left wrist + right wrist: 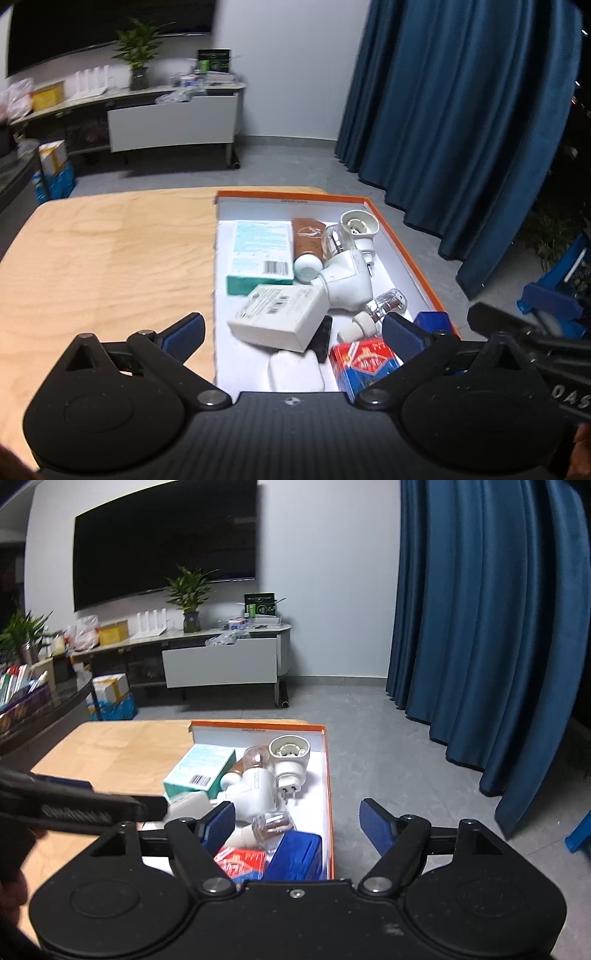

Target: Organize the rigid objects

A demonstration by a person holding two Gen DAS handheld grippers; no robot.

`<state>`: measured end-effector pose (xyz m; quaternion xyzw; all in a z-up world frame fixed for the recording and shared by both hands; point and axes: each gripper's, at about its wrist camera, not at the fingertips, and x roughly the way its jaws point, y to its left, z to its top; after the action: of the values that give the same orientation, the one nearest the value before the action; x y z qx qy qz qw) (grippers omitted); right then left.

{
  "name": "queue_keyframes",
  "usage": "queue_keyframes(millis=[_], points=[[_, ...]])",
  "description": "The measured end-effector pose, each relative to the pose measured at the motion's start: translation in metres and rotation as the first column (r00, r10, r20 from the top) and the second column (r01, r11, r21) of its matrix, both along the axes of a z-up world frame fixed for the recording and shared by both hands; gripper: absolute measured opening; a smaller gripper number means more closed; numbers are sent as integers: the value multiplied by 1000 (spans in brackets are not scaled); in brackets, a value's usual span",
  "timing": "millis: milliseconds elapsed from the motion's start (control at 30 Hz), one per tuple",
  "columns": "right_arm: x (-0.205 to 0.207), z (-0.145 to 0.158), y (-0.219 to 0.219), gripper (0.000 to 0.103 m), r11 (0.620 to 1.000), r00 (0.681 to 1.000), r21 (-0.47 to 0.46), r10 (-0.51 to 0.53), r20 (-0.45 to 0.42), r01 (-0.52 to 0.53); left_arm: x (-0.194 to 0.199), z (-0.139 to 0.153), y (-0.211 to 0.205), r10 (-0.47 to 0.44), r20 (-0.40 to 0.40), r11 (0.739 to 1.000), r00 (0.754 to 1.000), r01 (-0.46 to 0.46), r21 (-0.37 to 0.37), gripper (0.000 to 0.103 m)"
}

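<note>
my left tongs [293,332] hang spread apart with nothing between them, over the near end of the orange-rimmed box [406,254]. my right tongs [297,825] are apart too and grip nothing, above the box's near right corner. just beyond the left tongs lie a white carton [280,317], a red and blue packet [364,363] and a clear glass bulb [388,304]. farther in sit a white plug adapter [349,280], a teal carton [260,254] and a brown tube [306,240]. the box rests on the right side of the wooden counter [110,258].
</note>
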<state>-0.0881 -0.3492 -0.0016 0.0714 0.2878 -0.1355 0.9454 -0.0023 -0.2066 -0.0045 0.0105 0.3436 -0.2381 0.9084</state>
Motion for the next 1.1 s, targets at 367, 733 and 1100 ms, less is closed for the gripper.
queue_keyframes(millis=[367,733,1100], points=[[-28,-7,13,89,993,994,87,81,-76,-75,-36,-6,15,90,-8,992,996,-89,86,103],[-25,-15,21,89,993,991,102,75,-108,-64,-38,-12,19,98,-9,990,995,-97,102,103],[-20,-21,24,89,994,988,93,73,-135,-61,-37,-17,17,115,-12,986,993,-112,121,103]])
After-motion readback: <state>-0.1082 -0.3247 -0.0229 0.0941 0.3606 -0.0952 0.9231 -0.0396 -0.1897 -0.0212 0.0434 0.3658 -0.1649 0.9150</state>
